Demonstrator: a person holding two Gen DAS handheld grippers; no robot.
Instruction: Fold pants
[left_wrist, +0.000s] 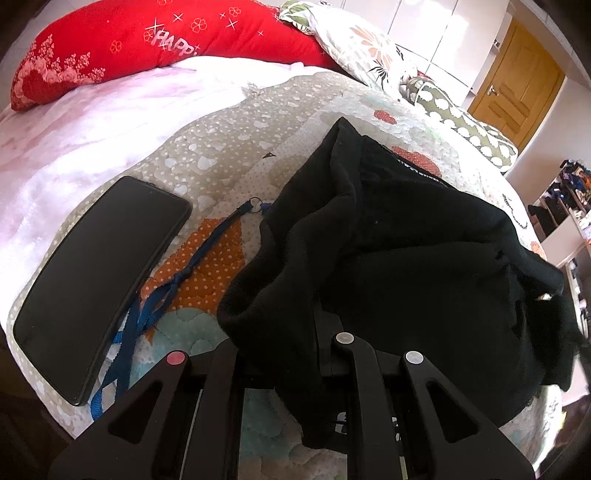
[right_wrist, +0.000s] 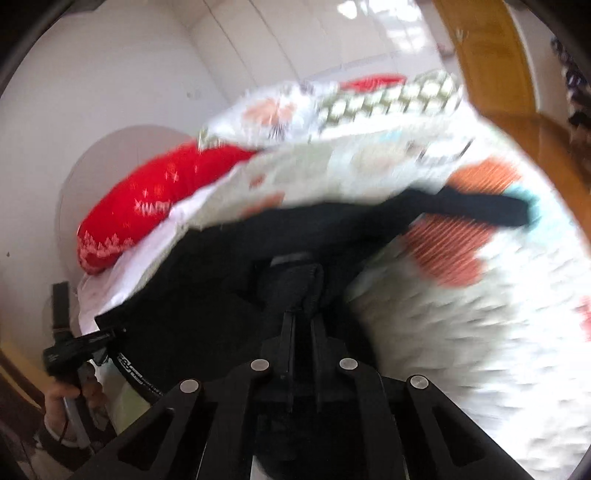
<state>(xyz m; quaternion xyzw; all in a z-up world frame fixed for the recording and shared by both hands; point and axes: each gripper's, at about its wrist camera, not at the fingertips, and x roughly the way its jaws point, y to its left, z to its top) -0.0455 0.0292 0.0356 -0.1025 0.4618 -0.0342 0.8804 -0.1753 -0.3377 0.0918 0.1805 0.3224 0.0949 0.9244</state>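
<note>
Right now both tools are clenched on the black pants (left_wrist: 388, 251), which lie bunched on the quilted bed (left_wrist: 229, 155), in the left view filling centre to 4 o'clock.

Left tool (left_wrist: 284, 354): jaws pinched on a thick fold of fabric at the near edge, cloth draped over the fingers. Right tool (right_wrist: 301, 314): jaws nearly together with a ridge of fabric nipped between them; that view is motion-blurred, so how deep the bite goes I can't tell. One leg or strap end trails toward 2 o'clock in the right view.

Judgement: this looks like the lift-and-spread step before the first fold.

How to do it well:
- Pull the two tools apart until the cloth between them goes taut, then lay it flat. Don't fold a bunched pile.
- Check each tool holds one edge, not several layers; the left bite looks thick.
- Waistband, with its printed lettering, sits at 1 o'clock in the left view; use it to find the orientation.
- Phone (left_wrist: 99, 277) and blue lanyard (left_wrist: 177, 284) lie just beside the pants at 9 o'clock. Drag away from them or the lanyard could snag.
- Red pillow (left_wrist: 147, 48) at 11 o'clock is well clear.
</note>
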